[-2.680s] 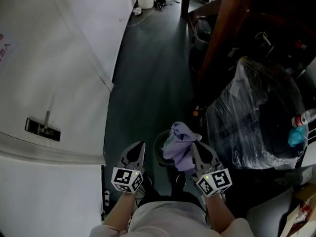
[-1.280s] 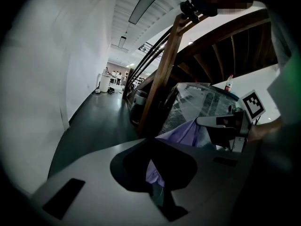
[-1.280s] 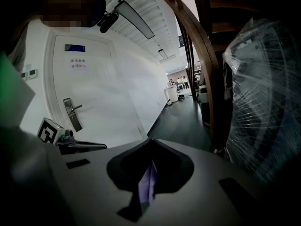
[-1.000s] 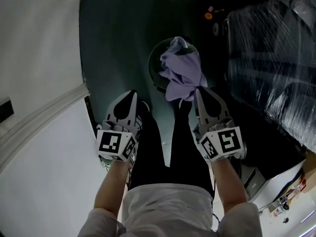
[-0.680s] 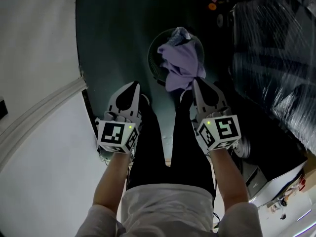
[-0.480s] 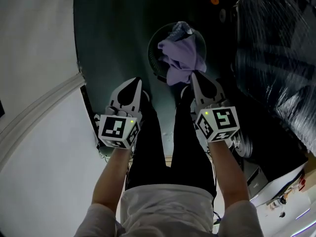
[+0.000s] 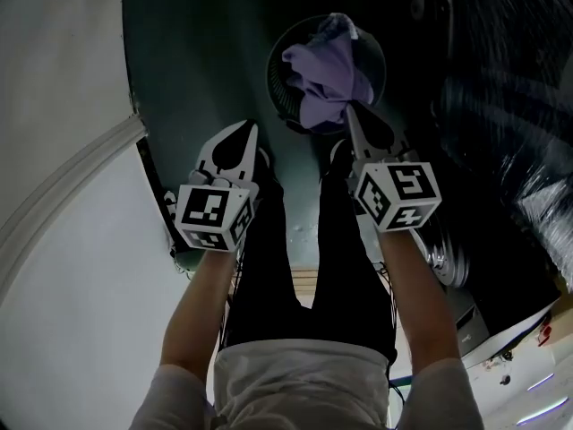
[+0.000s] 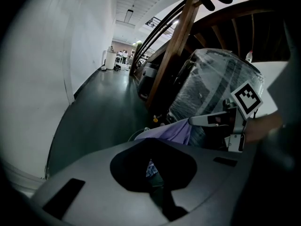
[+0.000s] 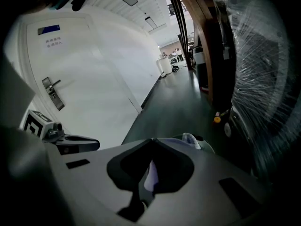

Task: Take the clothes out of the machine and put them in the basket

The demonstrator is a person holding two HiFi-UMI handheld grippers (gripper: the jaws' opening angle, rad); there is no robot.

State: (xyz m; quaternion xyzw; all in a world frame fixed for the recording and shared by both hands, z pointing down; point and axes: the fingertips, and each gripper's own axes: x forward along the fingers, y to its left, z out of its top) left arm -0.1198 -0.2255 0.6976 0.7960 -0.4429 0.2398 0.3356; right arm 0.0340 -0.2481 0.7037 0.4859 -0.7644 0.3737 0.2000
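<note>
Head view: right tongs (image 7: 350, 113) clamp purple garment (image 7: 327, 72) above basket (image 7: 277, 72) at twelve o'clock, likely for release; left tongs (image 7: 246, 129) closed, empty.

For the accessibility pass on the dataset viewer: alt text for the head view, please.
Looking steeply down, the right gripper, jaws shut on a lavender garment, holds it over a round dark basket on the dark floor. The left gripper hangs empty beside it, above the person's black trousers.
</note>
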